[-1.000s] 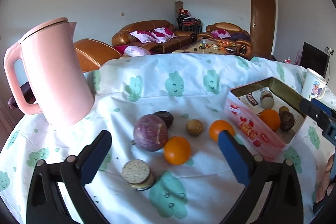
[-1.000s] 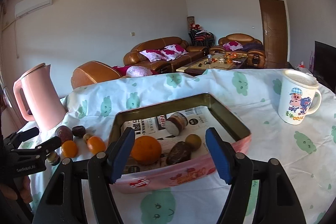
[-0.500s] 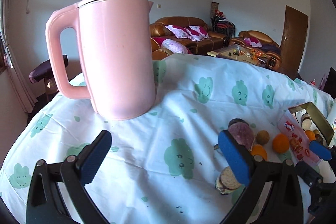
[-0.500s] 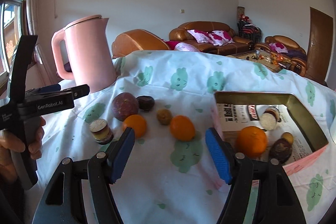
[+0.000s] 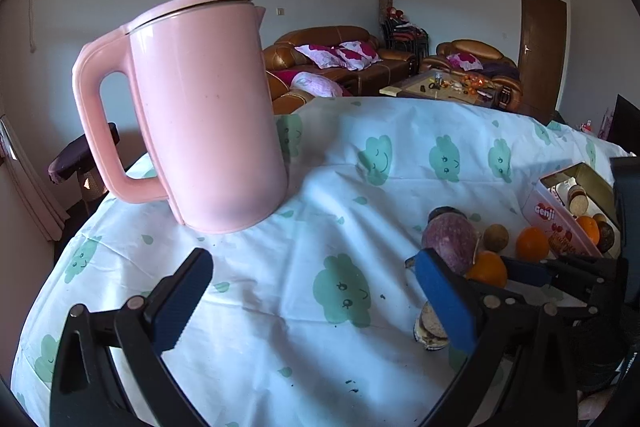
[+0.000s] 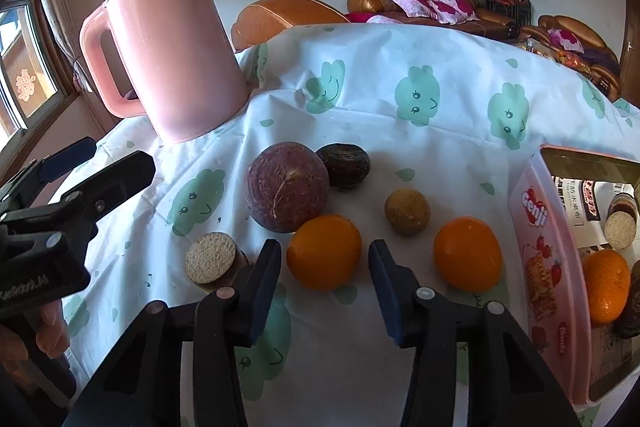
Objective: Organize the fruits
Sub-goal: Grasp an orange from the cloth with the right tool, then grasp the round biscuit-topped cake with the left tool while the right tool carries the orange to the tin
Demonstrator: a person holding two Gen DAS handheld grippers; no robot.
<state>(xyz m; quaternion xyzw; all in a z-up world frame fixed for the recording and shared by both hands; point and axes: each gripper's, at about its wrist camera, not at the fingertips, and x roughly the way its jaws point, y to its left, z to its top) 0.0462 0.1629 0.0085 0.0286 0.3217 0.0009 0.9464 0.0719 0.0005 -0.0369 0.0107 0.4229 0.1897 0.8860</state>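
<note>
**A:** Nearest the viewer, what is the right gripper doing?

**B:** Its blue pads stand spread on either side of the near orange, not visibly pressing it; the fruit rests on the cloud-print tablecloth. For a sound pick I would centre the pads on the widest part and close gently, since a round skin may roll out.

**A:** And the left gripper?

**B:** Spread wide and empty, over bare cloth before the pink kettle.

**A:** What lies beyond the near orange?

**B:** A sandwich biscuit to its left, a large purple passion fruit just behind, then a small brown fruit, a second orange and a dark wrinkled fruit.

**A:** The container?

**B:** The pink tin at right holds an orange, a biscuit and something dark, cut off by the edge of the view.
</note>
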